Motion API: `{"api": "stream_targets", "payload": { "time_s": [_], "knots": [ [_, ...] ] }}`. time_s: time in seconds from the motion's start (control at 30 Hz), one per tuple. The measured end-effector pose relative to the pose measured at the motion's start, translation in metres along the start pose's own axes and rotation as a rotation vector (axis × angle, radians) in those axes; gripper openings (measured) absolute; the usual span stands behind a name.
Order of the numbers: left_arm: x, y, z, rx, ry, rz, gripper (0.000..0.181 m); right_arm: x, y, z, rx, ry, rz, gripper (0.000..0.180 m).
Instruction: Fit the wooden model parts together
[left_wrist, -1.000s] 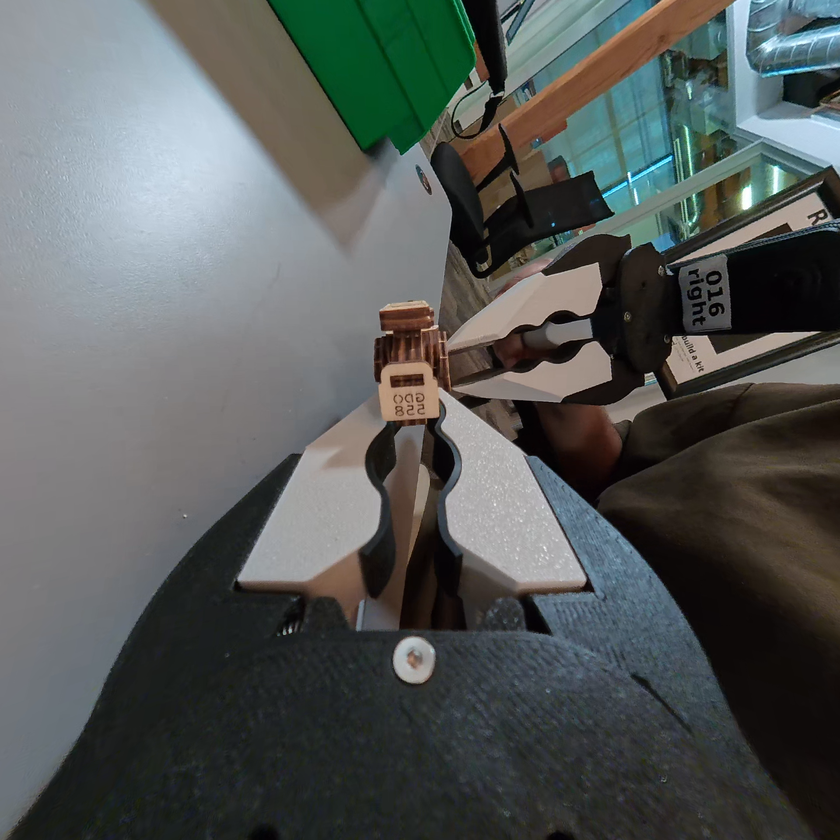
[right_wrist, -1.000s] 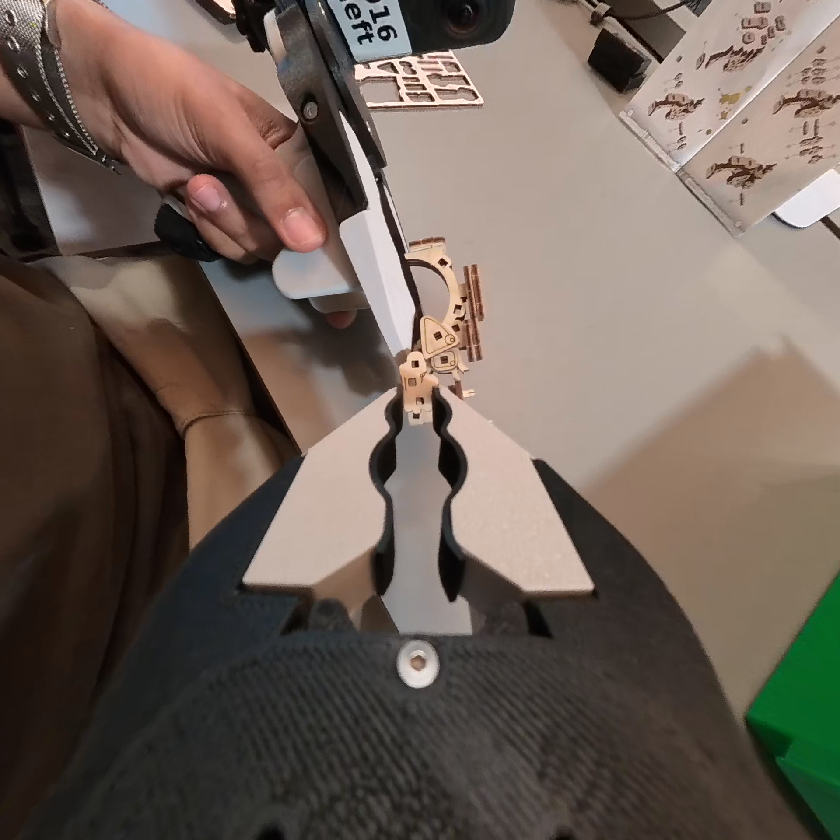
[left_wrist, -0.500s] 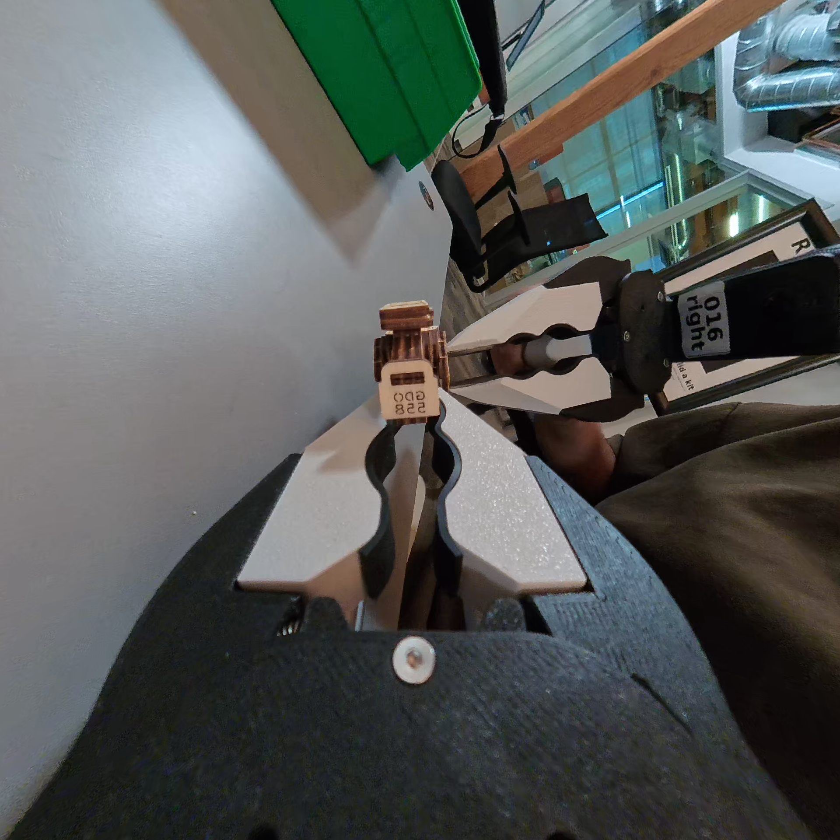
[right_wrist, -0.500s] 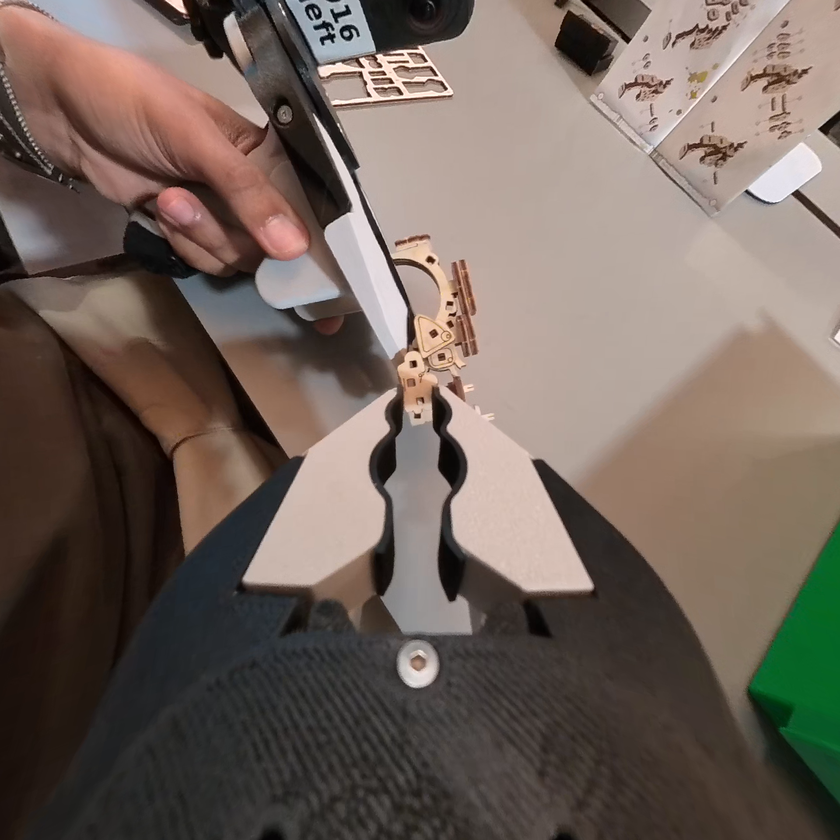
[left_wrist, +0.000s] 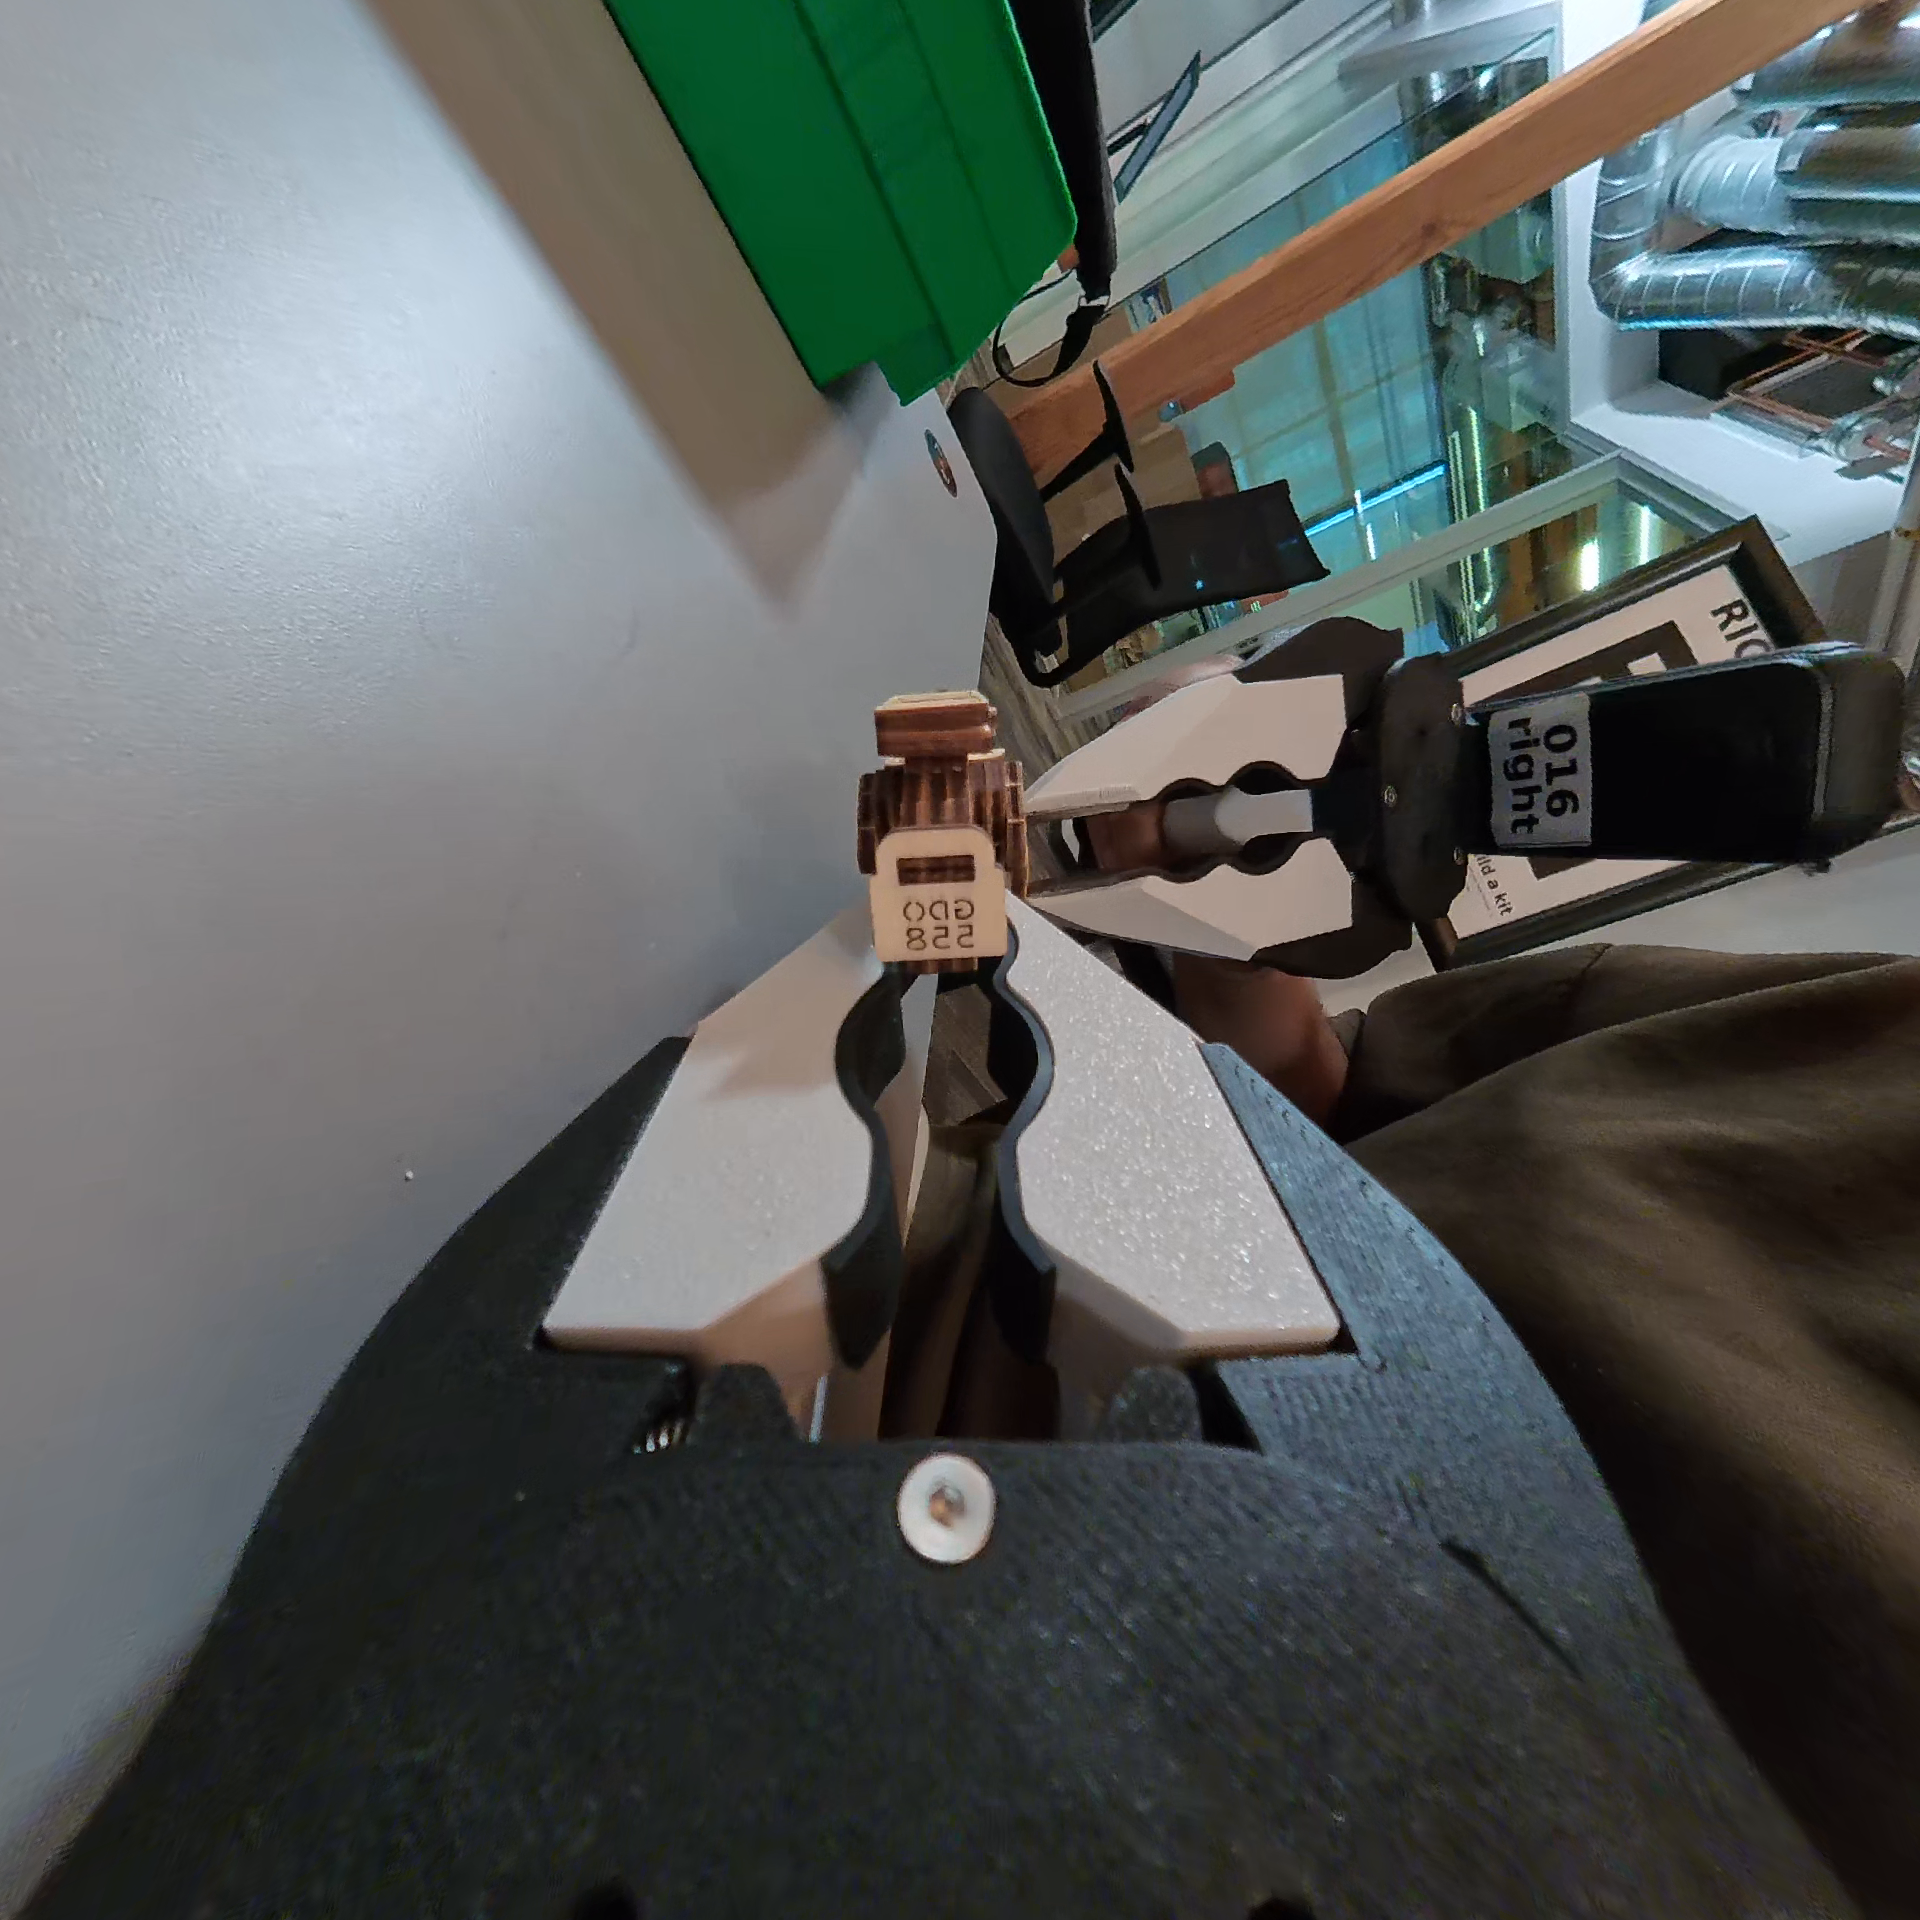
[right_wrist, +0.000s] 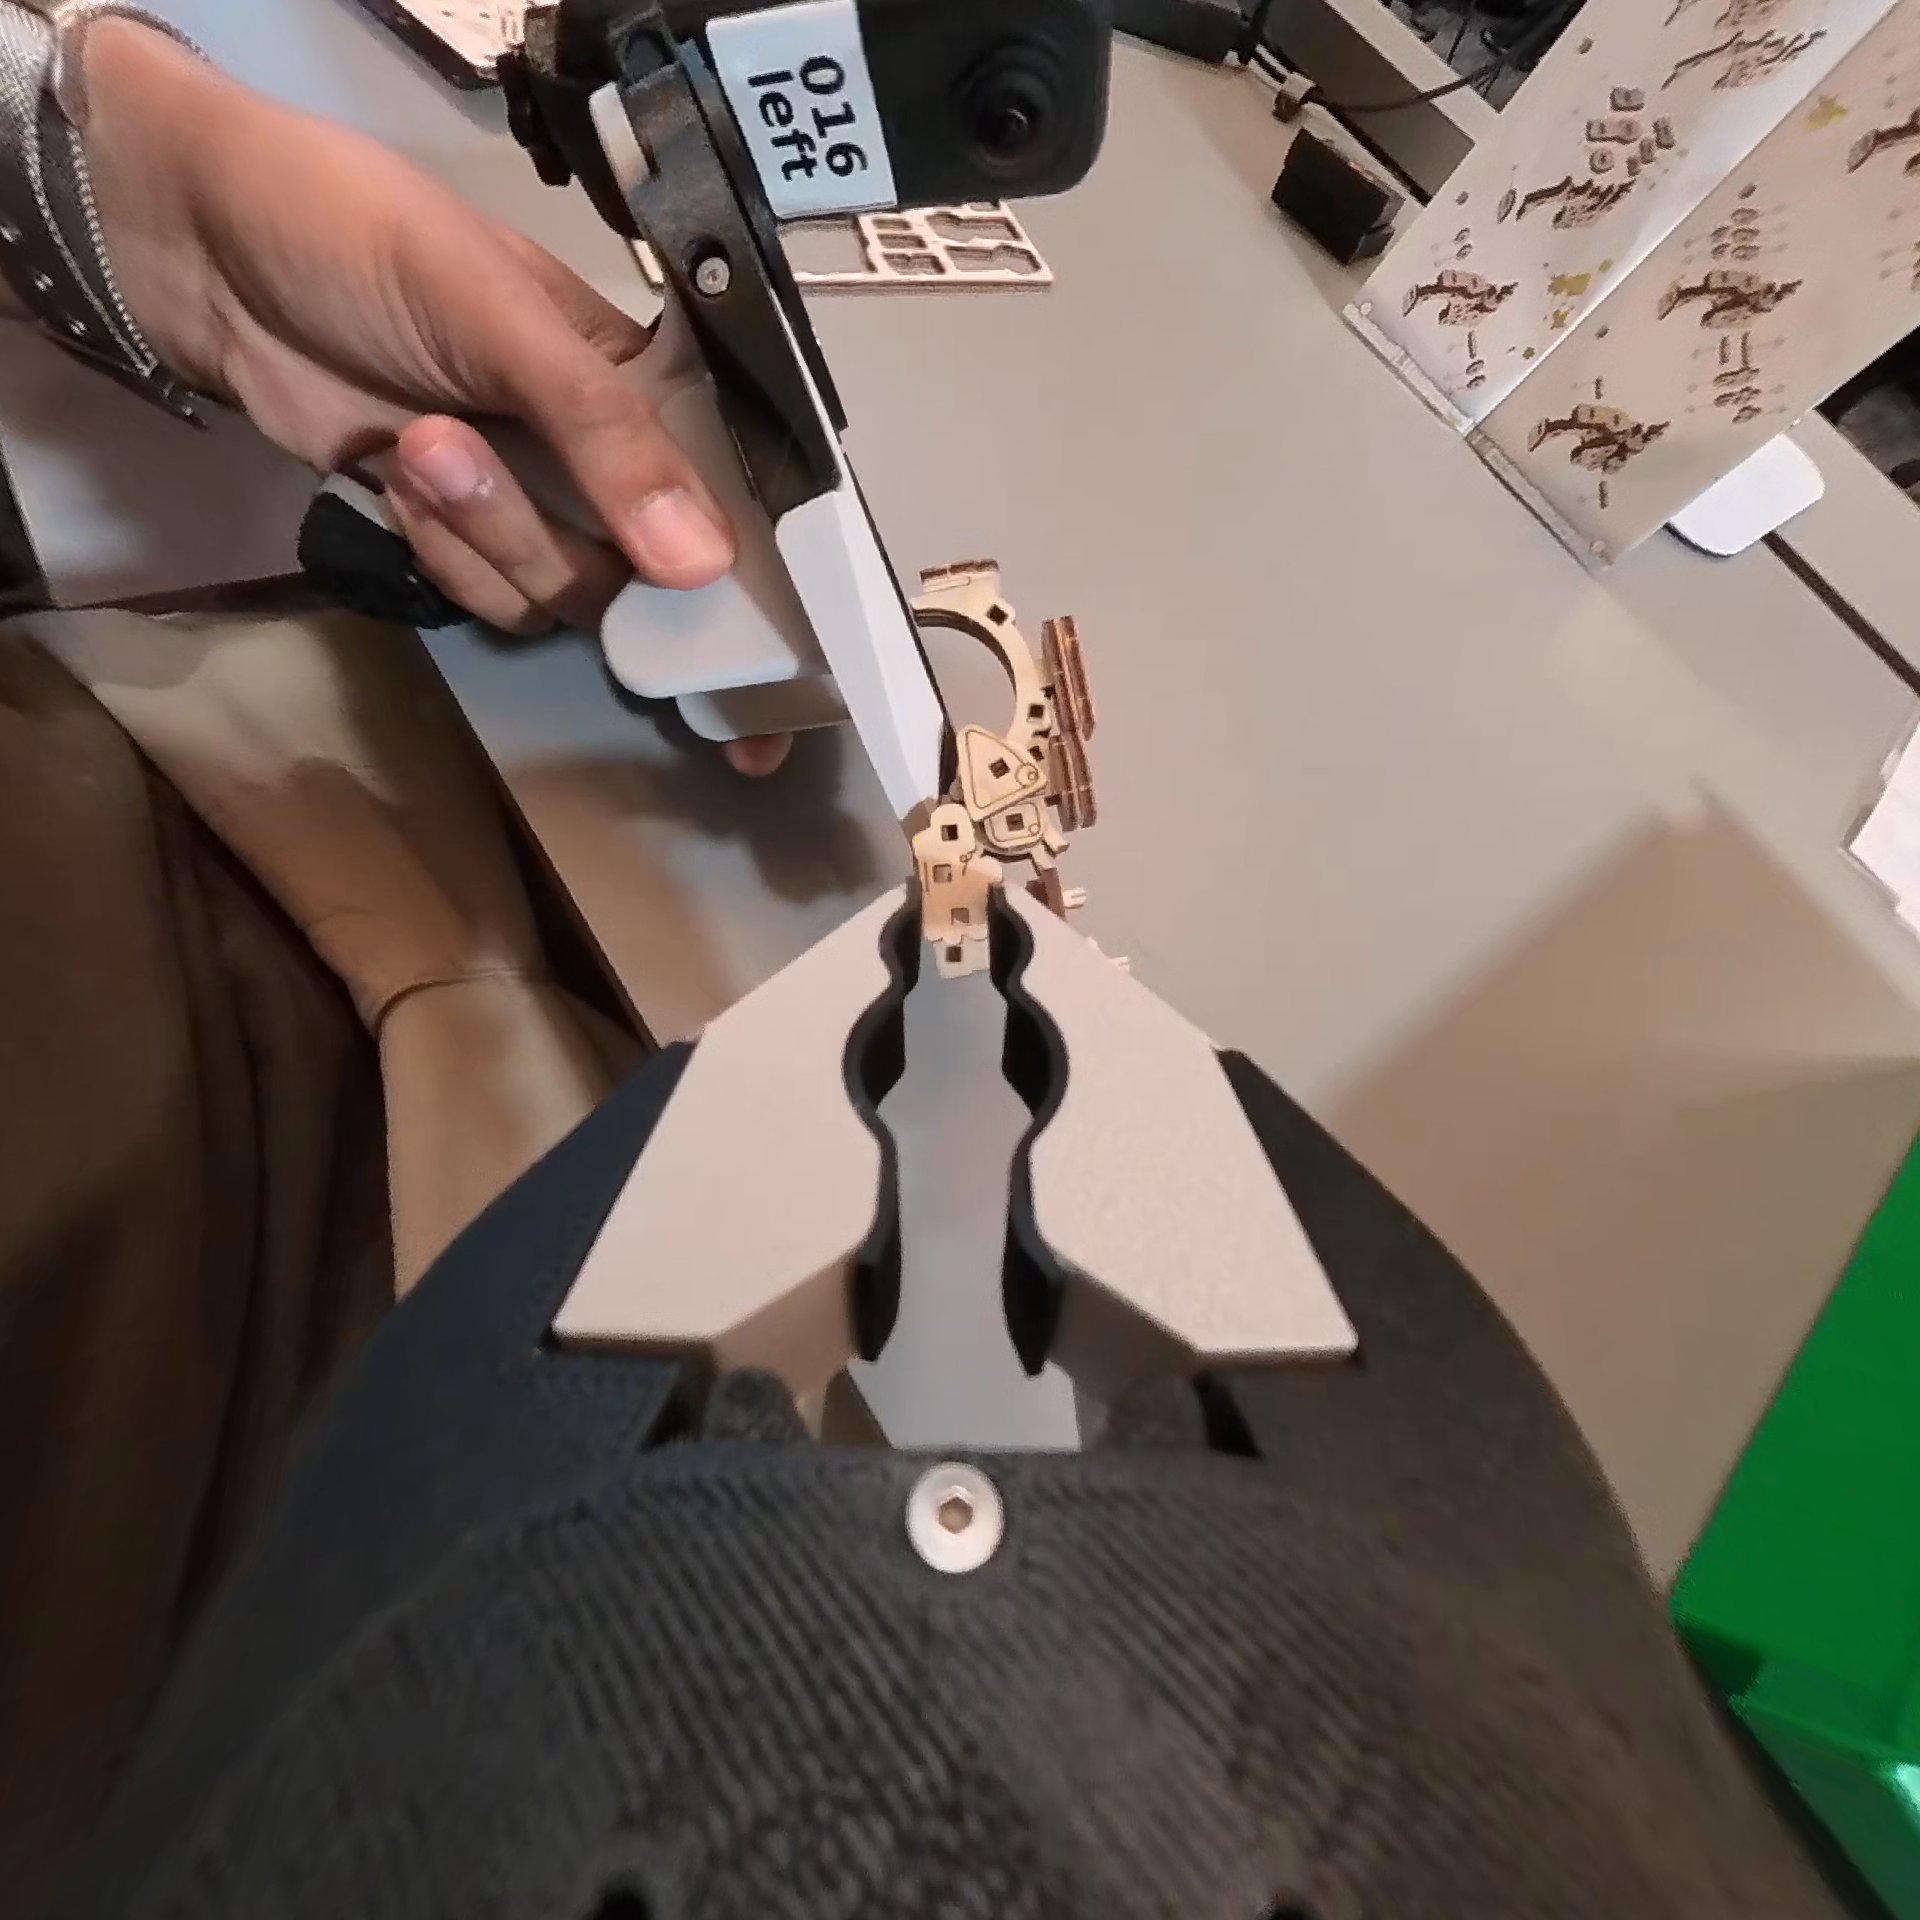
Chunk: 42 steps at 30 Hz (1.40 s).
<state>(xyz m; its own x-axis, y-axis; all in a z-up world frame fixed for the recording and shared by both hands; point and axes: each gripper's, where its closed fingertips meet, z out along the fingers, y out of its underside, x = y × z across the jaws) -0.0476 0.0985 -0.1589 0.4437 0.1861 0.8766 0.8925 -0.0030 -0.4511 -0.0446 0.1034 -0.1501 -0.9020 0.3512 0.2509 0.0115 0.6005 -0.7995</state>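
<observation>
Both grippers meet above the grey table's (right_wrist: 1299, 644) near edge — left gripper (left_wrist: 943, 961) clamps the layered brown wooden model (left_wrist: 940, 842); right gripper (right_wrist: 961, 914) pinches a small pale wooden part (right_wrist: 954, 883) against it.

Close wrist views; shared wooden model (left_wrist: 940, 831)

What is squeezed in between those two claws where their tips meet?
In the right wrist view, a small wooden piece in the right claw touches the wooden model gripped by the left claw; no bare gap shows.
</observation>
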Motion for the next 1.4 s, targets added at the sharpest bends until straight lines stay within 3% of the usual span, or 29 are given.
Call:
{"api": "stream_targets", "payload": {
  "time_s": [0.6, 1.4],
  "knots": [
    [0.002, 0.011, 0.004, -0.072, 0.007, 0.022, 0.004, -0.008, 0.006, -0.006, 0.031, -0.086, -0.1, 0.011],
    [0.004, 0.007, 0.005, -0.036, 0.013, 0.004, 0.005, -0.004, 0.003, -0.006, 0.04, -0.07, -0.028, 0.011]
  ]
}}
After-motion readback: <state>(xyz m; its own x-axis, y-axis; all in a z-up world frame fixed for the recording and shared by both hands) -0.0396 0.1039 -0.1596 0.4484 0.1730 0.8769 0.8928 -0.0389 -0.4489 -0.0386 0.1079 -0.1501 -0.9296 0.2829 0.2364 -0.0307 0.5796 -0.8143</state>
